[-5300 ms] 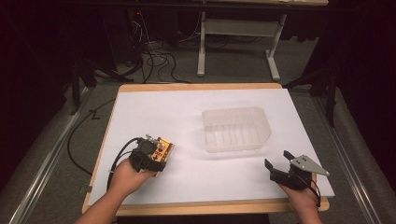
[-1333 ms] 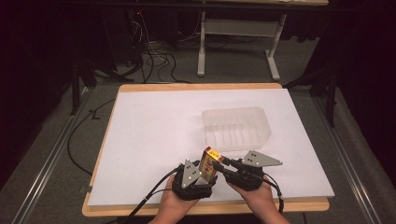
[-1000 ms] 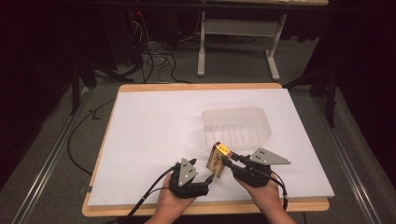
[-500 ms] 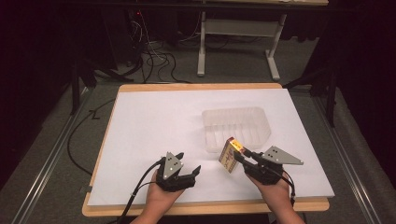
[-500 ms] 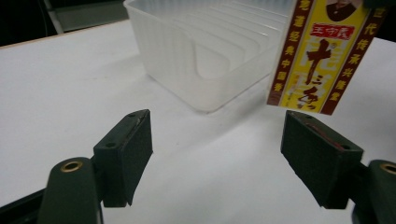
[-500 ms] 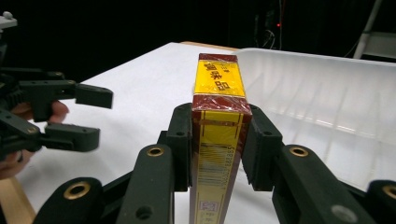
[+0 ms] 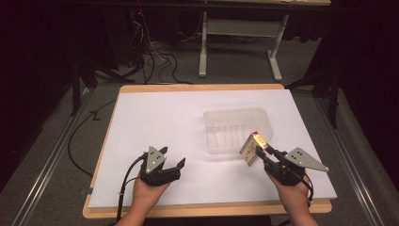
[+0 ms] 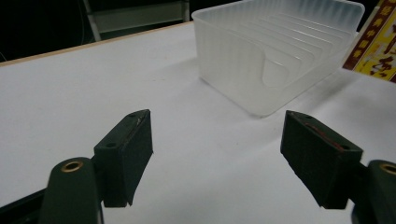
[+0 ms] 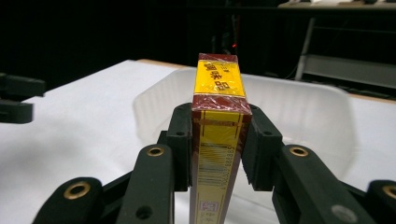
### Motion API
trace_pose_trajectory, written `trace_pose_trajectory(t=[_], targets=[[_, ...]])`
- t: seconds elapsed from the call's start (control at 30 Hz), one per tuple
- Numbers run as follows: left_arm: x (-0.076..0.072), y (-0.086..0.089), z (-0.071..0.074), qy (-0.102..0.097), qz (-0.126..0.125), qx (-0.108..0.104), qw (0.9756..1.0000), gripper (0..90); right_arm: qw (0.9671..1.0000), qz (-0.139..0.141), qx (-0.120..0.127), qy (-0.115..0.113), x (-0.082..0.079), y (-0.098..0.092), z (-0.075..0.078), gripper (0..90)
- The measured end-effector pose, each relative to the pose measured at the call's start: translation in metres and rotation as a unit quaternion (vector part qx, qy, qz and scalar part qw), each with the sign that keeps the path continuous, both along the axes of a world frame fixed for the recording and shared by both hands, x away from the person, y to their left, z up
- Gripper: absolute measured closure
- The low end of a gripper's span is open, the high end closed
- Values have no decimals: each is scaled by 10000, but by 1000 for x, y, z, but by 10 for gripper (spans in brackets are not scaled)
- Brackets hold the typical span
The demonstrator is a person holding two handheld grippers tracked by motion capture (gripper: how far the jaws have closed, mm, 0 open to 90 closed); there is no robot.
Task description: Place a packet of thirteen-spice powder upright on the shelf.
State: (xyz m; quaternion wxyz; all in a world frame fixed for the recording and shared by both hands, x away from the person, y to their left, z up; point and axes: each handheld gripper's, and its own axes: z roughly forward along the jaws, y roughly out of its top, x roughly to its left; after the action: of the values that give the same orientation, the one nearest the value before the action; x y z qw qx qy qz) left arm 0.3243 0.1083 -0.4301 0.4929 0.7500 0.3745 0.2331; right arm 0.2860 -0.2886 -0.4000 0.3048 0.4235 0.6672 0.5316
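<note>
A small yellow and dark-red box (image 7: 251,147) (image 9: 218,135) is held upright between the jaws of my right gripper (image 7: 261,154) (image 9: 217,144), just off the near right corner of a clear plastic bin (image 7: 237,129) (image 9: 299,112). My left gripper (image 7: 172,159) (image 8: 229,158) rests low over the white table surface at the near left, jaws spread wide with nothing between them. Its view faces the clear bin (image 8: 275,51), and an edge of the box (image 8: 376,42) shows at the far right.
The white sheet (image 7: 164,122) covers a wooden table (image 7: 197,87). Cables (image 7: 150,61) lie on the floor beyond the far edge, beside a desk frame (image 7: 235,37). A rail (image 7: 42,165) runs along the left side.
The box passed from my left gripper to my right. The right gripper carried it rightward toward the bin, while the left opened and drew back to the left.
</note>
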Motion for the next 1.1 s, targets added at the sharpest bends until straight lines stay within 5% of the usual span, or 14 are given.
trace_pose_trajectory(t=[0.3,0.43,0.57,0.7,1.1], targets=[[-1,12,3,104,14,133,9999,230,9989,-399,110,-222,-4,-20,8,686],[-2,29,6,325,121,27,9994,230,9985,-467,171,-233,-3,-23,10,686],[-3,48,2,370,310,160,9987,231,9983,-502,173,-239,0,-22,10,686],[-2,61,-6,351,443,-69,9984,231,9981,-545,154,-228,5,-17,11,686],[-2,60,-13,373,423,9,9984,237,9979,-624,97,-120,21,-3,10,686]])
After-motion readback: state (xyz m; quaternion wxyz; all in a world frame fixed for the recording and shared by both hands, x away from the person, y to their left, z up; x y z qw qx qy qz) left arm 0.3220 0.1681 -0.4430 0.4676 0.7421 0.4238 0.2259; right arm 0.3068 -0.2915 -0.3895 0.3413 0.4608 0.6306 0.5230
